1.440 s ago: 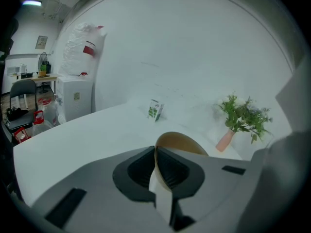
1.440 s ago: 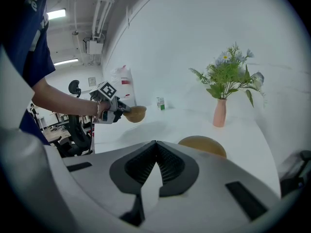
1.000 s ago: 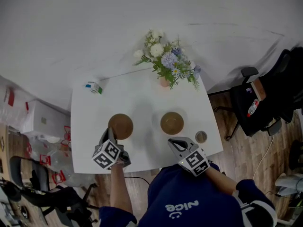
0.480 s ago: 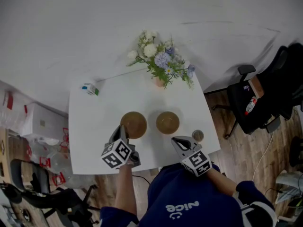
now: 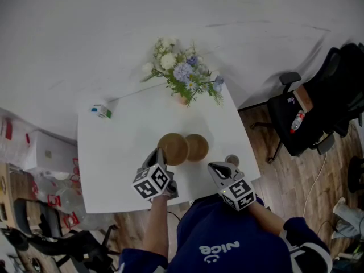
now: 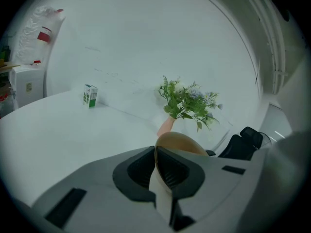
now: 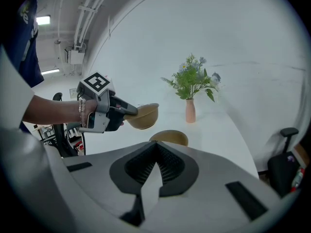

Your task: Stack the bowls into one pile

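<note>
The left gripper (image 5: 161,157) is closed on the rim of a brown bowl (image 5: 174,148) and holds it in the air above the white desk (image 5: 114,152). The second bowl (image 5: 200,147) stands on the desk just beside it, on the right. The right gripper (image 5: 215,168) is closed and empty, near the front edge of the desk. A vase of flowers (image 5: 181,78) stands behind the bowls.

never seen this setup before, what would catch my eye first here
The left gripper holds a brown bowl by its rim, in the air beside a second bowl on the white table. At the table's far edge stands a bunch of flowers in a pink vase. The right gripper is shut and empty at the near edge.
</note>
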Tool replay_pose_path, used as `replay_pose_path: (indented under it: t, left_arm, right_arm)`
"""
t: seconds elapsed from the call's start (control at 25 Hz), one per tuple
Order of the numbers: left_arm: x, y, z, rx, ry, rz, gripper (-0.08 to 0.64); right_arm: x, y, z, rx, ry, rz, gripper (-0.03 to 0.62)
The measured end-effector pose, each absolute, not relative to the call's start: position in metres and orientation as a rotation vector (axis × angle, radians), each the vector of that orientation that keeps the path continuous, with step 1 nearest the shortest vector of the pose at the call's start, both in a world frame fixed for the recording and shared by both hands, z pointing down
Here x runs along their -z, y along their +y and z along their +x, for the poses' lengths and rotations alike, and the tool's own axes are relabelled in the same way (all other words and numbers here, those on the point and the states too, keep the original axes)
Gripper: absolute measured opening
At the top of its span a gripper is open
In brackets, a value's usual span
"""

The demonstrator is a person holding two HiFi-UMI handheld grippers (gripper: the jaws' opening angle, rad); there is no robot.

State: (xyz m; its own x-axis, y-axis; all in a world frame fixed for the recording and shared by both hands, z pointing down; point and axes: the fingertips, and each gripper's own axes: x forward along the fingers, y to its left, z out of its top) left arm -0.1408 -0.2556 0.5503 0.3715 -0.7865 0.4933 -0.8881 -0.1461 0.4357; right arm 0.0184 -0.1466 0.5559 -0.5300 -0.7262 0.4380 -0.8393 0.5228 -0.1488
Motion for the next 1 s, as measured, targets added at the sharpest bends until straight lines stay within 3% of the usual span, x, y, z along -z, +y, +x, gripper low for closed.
replay_pose_path:
  t: [1.0]
  left_arm:
    - [-0.600, -0.261, -0.064, -0.462, -1.386, 2.029, 0.032]
  right_arm:
    - [-0.554, -0.145, 0.050, -0.461, -2.420, 1.372, 0.023]
